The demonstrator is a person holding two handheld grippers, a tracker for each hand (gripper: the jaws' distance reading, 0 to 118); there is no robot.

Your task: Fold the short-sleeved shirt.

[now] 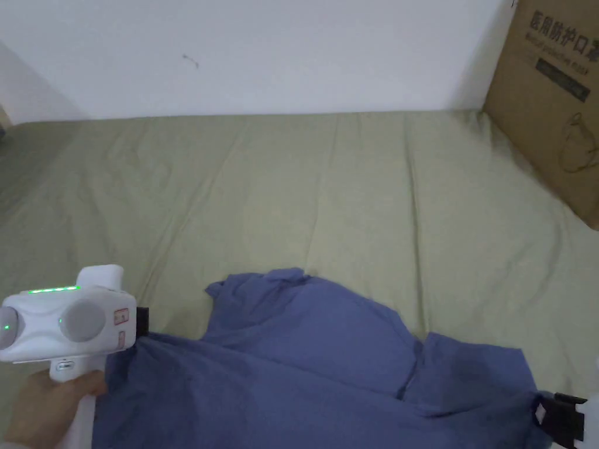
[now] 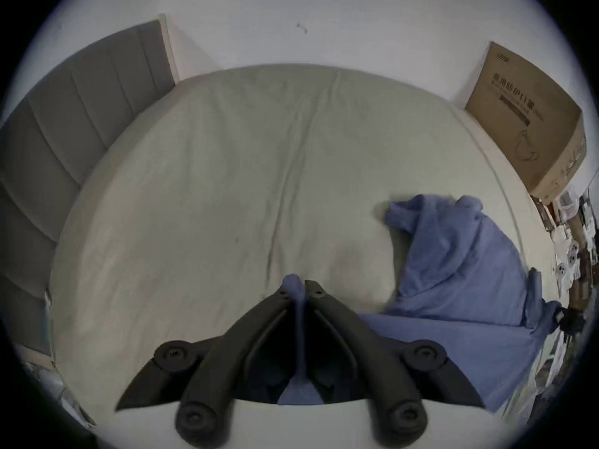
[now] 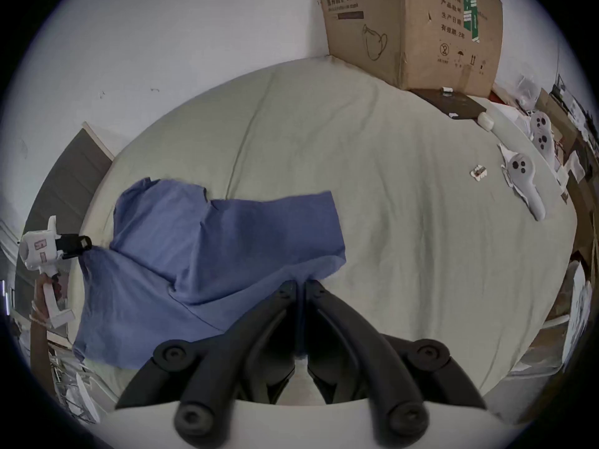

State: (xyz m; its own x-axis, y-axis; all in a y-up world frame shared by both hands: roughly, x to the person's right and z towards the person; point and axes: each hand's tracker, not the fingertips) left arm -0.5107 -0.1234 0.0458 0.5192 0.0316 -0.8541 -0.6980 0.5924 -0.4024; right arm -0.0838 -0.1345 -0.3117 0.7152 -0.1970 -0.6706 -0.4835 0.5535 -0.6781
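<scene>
Closest to me, both of my tools are clenched on blue cloth: the left tool (image 2: 299, 286) pinches one corner of the short-sleeved shirt (image 1: 304, 362) and the right tool (image 3: 299, 286) pinches another, with fabric showing between the jaws in each gripper view. One shirt, then, held by two tools, with its near edge stretched between them and the rest draped onto the green bed sheet (image 1: 281, 193), a sleeve (image 1: 251, 289) crumpled toward the wall.

I judge this as the laying-out step: the shirt is not yet flat, and no fold is made. Next I would need to carry both corners forward together, keeping the edge taut, so the body settles smooth on the bed before I let go.

Elsewhere I count one cardboard box (image 3: 405, 31) at the far corner, and what look like three white handheld controllers (image 3: 525, 184) on the bed's right side, though the lens edge blurs them.
</scene>
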